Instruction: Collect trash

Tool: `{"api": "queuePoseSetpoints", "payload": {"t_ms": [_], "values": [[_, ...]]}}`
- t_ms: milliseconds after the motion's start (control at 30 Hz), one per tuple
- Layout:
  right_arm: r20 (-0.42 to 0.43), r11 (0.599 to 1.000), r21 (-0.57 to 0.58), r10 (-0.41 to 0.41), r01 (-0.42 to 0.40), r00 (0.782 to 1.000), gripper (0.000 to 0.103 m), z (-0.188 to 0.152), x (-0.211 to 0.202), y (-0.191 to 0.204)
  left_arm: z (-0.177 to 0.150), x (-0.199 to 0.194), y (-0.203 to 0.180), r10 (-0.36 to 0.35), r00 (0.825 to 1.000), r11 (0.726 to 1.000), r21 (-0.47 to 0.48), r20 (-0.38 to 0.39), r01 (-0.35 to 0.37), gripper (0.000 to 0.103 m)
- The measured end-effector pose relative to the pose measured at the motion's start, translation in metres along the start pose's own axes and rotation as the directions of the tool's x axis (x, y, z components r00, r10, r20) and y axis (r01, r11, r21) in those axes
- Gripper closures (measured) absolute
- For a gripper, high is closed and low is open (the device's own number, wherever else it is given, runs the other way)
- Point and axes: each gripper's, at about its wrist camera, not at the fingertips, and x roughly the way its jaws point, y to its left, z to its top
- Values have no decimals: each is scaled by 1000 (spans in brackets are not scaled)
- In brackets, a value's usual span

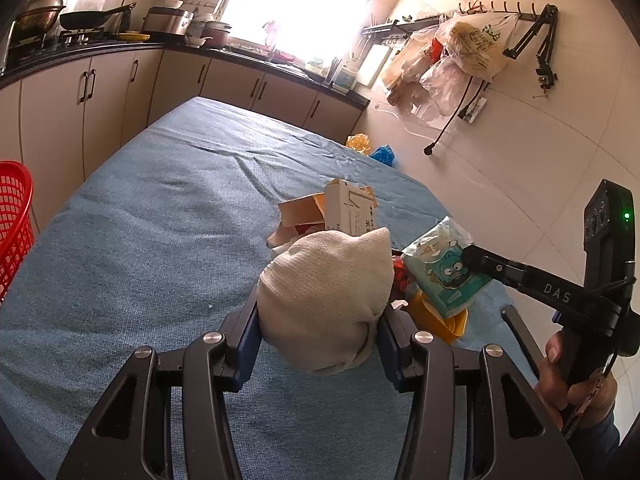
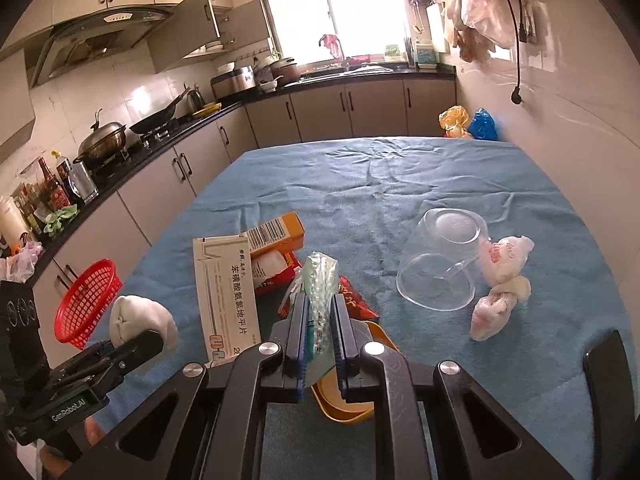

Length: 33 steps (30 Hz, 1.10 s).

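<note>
With my left tongs pinching the cloth bundle and right tongs clamping the tissue packet, I'd lift slowly toward the red basket.

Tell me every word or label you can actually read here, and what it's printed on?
"DAS" – on the arm of the right gripper, seen from the left wrist.
"GenRobot.AI" – on the body of the left gripper, seen from the right wrist.
"苯磺酸氨氯地平片" – down the white medicine box.
"TIE" – letters on the red and white packet behind it; the rest is hidden.
Orange box: a barcode, digits too small.
Tissue pack: print too blurred.
</note>
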Motion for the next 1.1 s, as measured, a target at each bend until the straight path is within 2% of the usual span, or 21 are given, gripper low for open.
{"api": "queuePoseSetpoints", "payload": {"t_ms": [767,900,1100], "values": [[39,998,19,58,-58,998,91,-6,-24,-7,1,0,-2,49,999,999,13,2,-49,54],[35,996,27,84,-85,996,91,-10,-23,-10,-1,-5,-4,71,997,997,21,31,-72,54],[52,991,25,129,-131,990,91,-9,-29,-9,0,-3,-5,106,994,994,23,7,-106,54]]}}
